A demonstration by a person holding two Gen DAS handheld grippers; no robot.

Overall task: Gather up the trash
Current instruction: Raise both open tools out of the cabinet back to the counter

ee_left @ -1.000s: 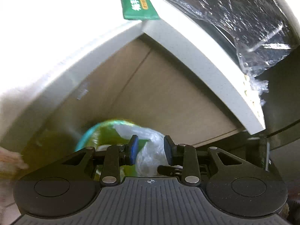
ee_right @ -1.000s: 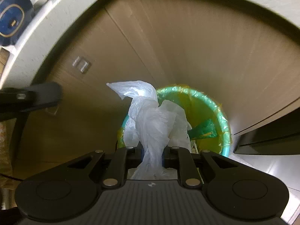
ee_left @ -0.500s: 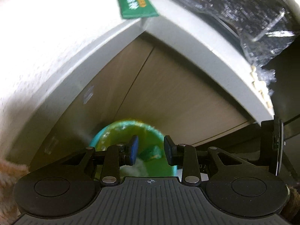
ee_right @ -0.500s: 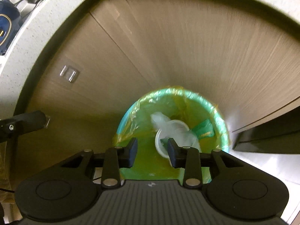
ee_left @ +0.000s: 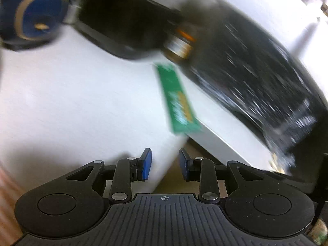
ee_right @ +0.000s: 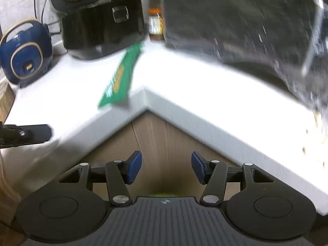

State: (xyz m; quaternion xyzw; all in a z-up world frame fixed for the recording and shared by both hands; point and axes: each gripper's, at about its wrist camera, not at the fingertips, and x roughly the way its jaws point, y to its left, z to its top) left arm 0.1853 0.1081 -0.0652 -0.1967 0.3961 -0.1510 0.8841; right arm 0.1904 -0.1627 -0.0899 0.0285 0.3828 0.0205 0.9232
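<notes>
A long green wrapper lies flat on the white counter, its near end at the counter's corner. My left gripper is open with nothing between its blue pads, held just in front of that corner. My right gripper hangs below the counter's edge before the wooden cabinet front; its jaws are opening and nothing is between them. A thin strip of the green bin liner shows just above the right gripper's body. The left gripper's tip shows at the left edge of the right wrist view.
A black appliance and a blue round device stand at the back of the counter, with a small bottle beside them. A dark surface under crinkled clear plastic fills the right. Small crumbs lie at the counter's right end.
The right gripper let the white plastic bag drop into the green-lined bin and opened. Both grippers then rose from the bin to counter height, so the counter top is in view.
</notes>
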